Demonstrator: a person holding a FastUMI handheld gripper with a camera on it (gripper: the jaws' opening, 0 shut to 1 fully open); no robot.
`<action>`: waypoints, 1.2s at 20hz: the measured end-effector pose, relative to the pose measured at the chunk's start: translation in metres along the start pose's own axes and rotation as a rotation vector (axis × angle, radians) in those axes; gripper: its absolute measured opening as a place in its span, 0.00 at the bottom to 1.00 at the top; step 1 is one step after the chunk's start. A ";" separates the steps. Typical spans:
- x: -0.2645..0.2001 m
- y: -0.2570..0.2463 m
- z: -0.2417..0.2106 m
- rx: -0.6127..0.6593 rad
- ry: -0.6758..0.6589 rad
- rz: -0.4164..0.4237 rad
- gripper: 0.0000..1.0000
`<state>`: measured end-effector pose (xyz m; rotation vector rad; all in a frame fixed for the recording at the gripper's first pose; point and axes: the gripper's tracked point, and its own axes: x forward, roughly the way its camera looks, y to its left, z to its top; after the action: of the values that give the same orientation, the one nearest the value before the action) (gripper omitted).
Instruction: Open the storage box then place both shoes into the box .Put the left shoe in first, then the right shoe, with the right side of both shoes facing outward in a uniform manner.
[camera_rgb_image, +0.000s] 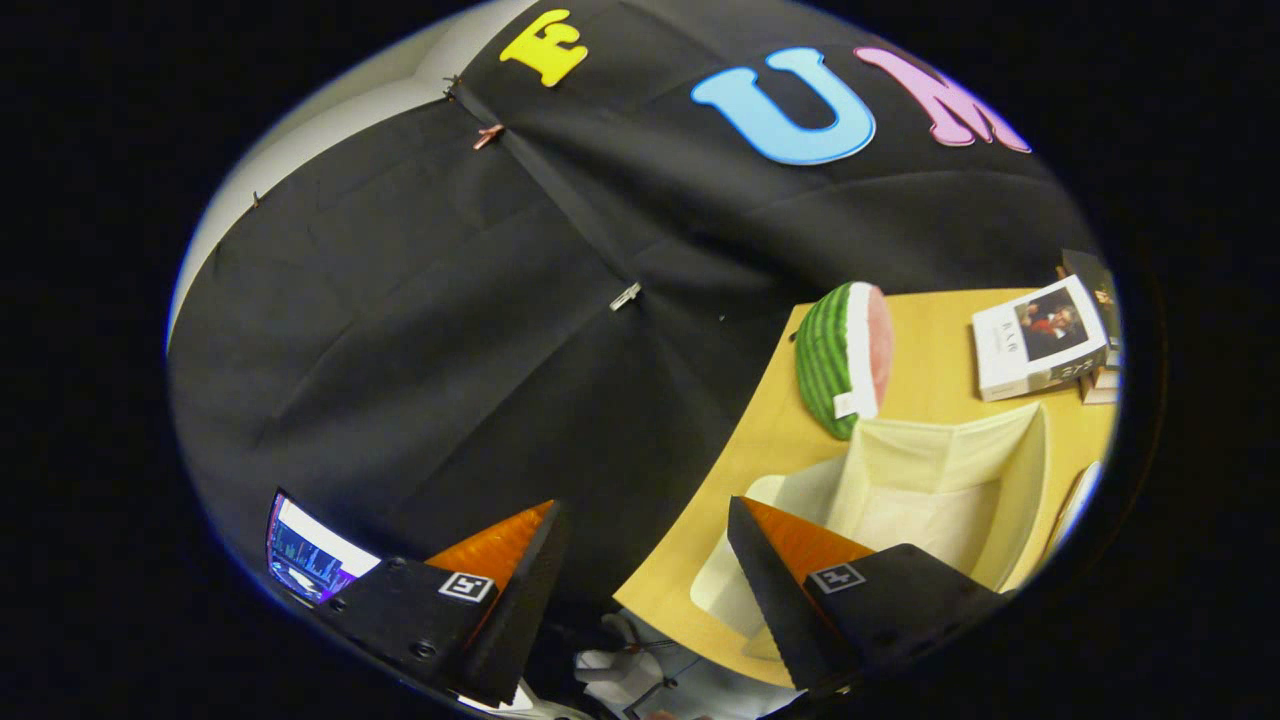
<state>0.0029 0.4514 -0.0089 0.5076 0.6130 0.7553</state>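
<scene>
My tongs (640, 590) gape empty; the open storage box (930, 490) sits at two o'clock on the table (770, 440). Tilted this far off the table, I risk clipping its edge.

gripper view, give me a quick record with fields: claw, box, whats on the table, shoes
claw: open, fingers apart, nothing between them
box: cream fabric box on the table, open, interior visible, no shoe seen inside; lies just beyond the right finger
table: yellow wood top
watermelon: half-melon toy behind the box
book: white book beyond the box
below claw: white item, possibly a shoe, cannot tell
screen: lit monitor beside the left finger
</scene>
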 end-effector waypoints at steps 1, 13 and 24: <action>-0.012 -0.013 0.009 -0.009 -0.032 -0.025 0.98; -0.175 -0.265 -0.009 -0.044 -0.074 -0.539 0.98; -0.265 -0.403 -0.121 -0.015 0.238 -0.727 0.98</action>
<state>-0.0402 0.0241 -0.2598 0.1505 0.9401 0.1255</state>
